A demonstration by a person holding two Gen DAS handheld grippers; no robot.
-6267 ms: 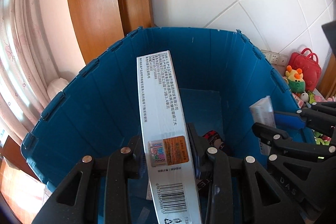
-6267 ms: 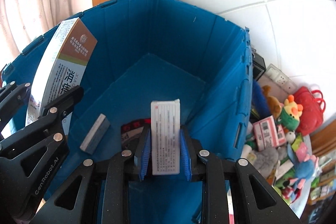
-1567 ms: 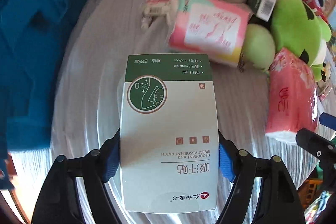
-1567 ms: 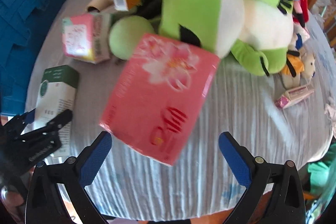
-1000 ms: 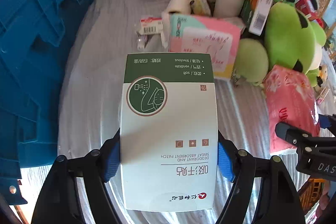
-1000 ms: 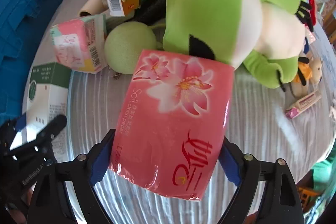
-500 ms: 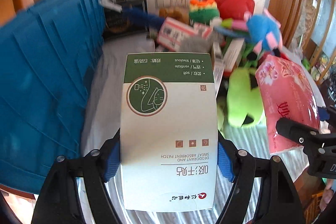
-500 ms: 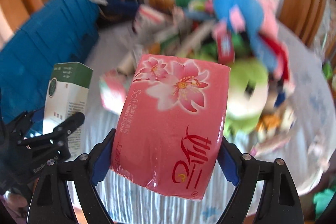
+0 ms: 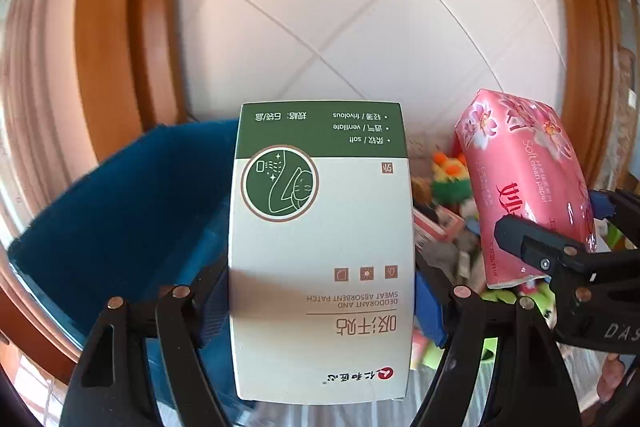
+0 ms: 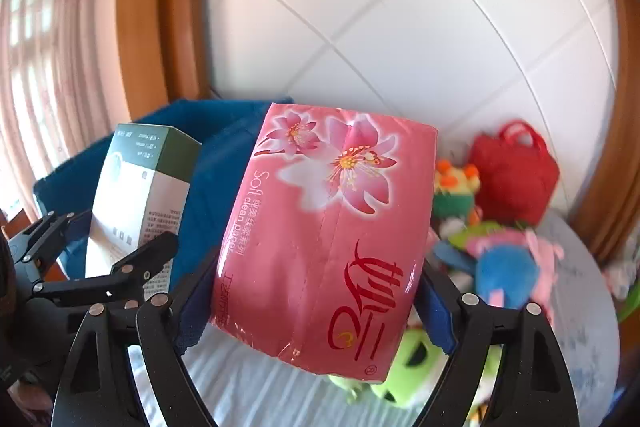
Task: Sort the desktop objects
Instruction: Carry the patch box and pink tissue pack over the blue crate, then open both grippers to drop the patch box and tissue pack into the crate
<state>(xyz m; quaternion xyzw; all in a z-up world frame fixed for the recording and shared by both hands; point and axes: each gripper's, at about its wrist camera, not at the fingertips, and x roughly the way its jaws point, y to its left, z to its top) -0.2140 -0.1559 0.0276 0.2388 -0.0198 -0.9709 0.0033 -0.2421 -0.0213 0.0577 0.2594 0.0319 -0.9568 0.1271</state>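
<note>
Two grippers are in view, each clamped on one item and held up above the table beside each other. Left gripper (image 9: 322,301): jaws set wide, blue pads pressed against both long sides of the white-and-green box (image 9: 320,251), which stands upright between the fingers with its green band at the far end and its printed face toward the camera; the text reads upside down in the left wrist view. Right gripper (image 10: 316,301): jaws set slightly wider, blue pads pressed into both sides of the pink tissue pack (image 10: 324,239), whose soft wrapper dents a little at the contact points; the flower print faces the camera. In the right wrist view the box sits to the left of the tissue pack, apart from it. Blue crate (image 9: 120,211): located behind and to the left of both held items, its rim below their far ends. Remaining clutter lies on the striped tablecloth (image 10: 248,387) at right: a red bag (image 10: 514,175), a green plush toy (image 10: 416,367) and a blue-and-pink plush toy (image 10: 508,267), all blurred
</note>
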